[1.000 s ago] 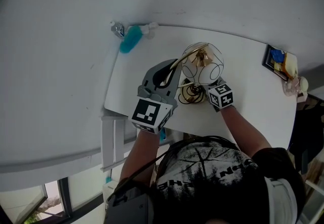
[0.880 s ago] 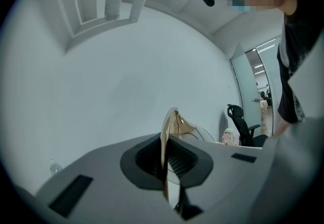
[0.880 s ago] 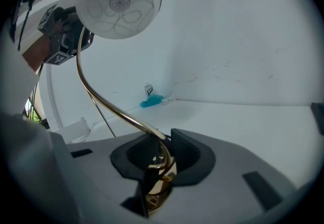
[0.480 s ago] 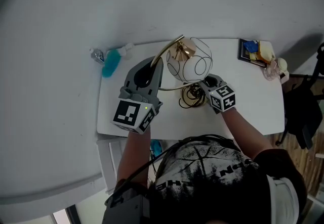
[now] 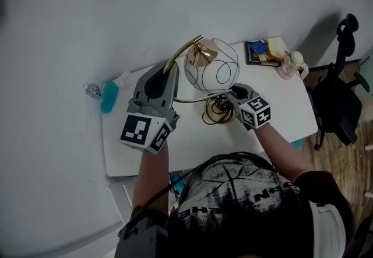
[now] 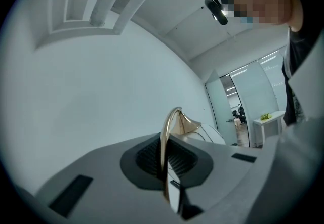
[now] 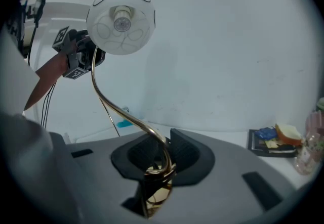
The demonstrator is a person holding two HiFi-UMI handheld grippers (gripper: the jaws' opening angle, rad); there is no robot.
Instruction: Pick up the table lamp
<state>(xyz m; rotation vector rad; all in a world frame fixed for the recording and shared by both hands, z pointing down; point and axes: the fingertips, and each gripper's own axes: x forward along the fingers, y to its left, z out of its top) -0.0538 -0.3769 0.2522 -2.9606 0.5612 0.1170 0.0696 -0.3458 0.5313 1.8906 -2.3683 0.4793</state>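
The table lamp has a thin curved gold stem (image 5: 182, 48) and a white globe shade (image 5: 211, 66) in a wire cage. It hangs above the white table (image 5: 280, 126). My left gripper (image 5: 165, 76) is shut on the upper stem (image 6: 164, 149), the shade (image 6: 205, 134) just beyond its jaws. My right gripper (image 5: 234, 94) is shut on the lamp's gold base (image 7: 158, 190). Its jaws have just been closing a little further on the base. From there the stem (image 7: 109, 104) sweeps up to the shade (image 7: 120, 20). A dark cord (image 5: 214, 112) coils under the lamp.
A teal bottle (image 5: 109, 96) lies at the table's left edge by the wall. A dark tray (image 5: 263, 50) of small items and a pale figure (image 5: 294, 63) sit at the far right corner. A black chair (image 5: 338, 96) stands right of the table.
Both grippers have risen with the lamp, which now sits higher and closer in the head view. The table has drifted in that view as the head turned.
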